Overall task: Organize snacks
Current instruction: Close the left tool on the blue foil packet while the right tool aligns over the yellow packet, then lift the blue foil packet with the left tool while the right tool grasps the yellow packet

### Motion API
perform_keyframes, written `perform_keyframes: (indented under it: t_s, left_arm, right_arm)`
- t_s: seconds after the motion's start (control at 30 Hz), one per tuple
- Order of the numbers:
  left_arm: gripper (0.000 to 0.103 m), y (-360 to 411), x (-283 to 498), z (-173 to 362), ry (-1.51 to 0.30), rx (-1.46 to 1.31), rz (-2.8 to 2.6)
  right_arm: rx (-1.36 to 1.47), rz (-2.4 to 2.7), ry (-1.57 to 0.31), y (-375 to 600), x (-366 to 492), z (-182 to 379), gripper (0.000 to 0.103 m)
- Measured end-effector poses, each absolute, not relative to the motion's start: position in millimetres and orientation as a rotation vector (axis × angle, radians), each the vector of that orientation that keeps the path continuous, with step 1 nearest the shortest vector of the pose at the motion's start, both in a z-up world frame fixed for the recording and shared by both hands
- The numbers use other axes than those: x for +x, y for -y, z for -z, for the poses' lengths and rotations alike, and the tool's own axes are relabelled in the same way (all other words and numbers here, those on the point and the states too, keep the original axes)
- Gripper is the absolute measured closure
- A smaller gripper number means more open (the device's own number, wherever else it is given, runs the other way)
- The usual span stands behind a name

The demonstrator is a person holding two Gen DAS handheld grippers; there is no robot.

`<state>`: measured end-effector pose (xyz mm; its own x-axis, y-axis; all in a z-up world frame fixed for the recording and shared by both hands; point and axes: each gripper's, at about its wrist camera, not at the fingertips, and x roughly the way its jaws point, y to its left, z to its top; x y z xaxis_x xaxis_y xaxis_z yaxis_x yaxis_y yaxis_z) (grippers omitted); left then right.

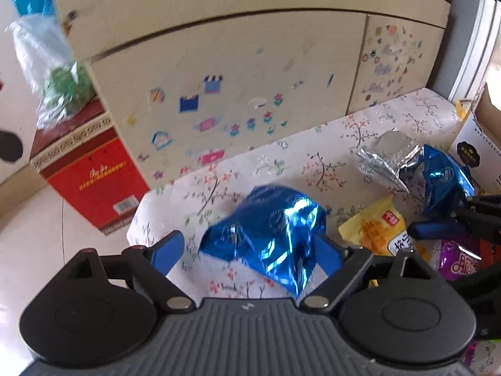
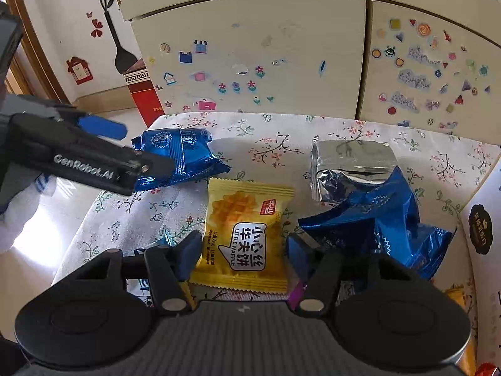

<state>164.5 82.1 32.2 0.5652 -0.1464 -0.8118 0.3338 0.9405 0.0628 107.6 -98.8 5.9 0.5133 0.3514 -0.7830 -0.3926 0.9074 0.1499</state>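
Now the left gripper [image 1: 250, 247] tilts steeply down, jaws apart around a shiny blue foil snack packet [image 1: 269, 235] on the floral tablecloth [image 1: 313, 156]. Right gripper [image 2: 244, 250] angles down too, jaws apart astride a yellow waffle packet [image 2: 247, 235].

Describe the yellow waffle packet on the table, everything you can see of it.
The yellow waffle packet is a small, sealed, glossy pillow pouch with crimped, zigzag-cut ends. Its front shows a waffle picture, a small red logo and a white label with Chinese characters and "LITTLE WAFFLE". It lies flat, face up, on the floral tablecloth, label turned sideways in the right wrist view. It sits between the spread fingers of the right gripper, whose pads do not visibly press it. A crumpled blue foil packet lies close on one side.
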Motion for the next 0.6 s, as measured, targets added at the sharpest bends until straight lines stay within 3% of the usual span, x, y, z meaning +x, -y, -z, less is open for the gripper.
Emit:
perform_keyframes:
  t_s: [0.37, 0.53, 0.6]
  left_arm:
    - [0.009, -57.9, 179.5, -15.6, -0.954, 0.319, 0.373]
    - [0.01, -51.2, 182.3, 0.3, -0.977, 0.356, 0.356]
    - [0.015, -51.4, 180.1, 0.0, -0.96, 0.342, 0.358]
  right_arm:
    - [-0.015, -0.45, -0.935, 102.6, 109.0, -6.1, 0.035]
    - [-0.027, -0.444, -0.931, 100.0, 109.0, -5.0, 0.036]
    - [-0.041, -0.441, -0.927, 97.7, 109.2, -3.9, 0.039]
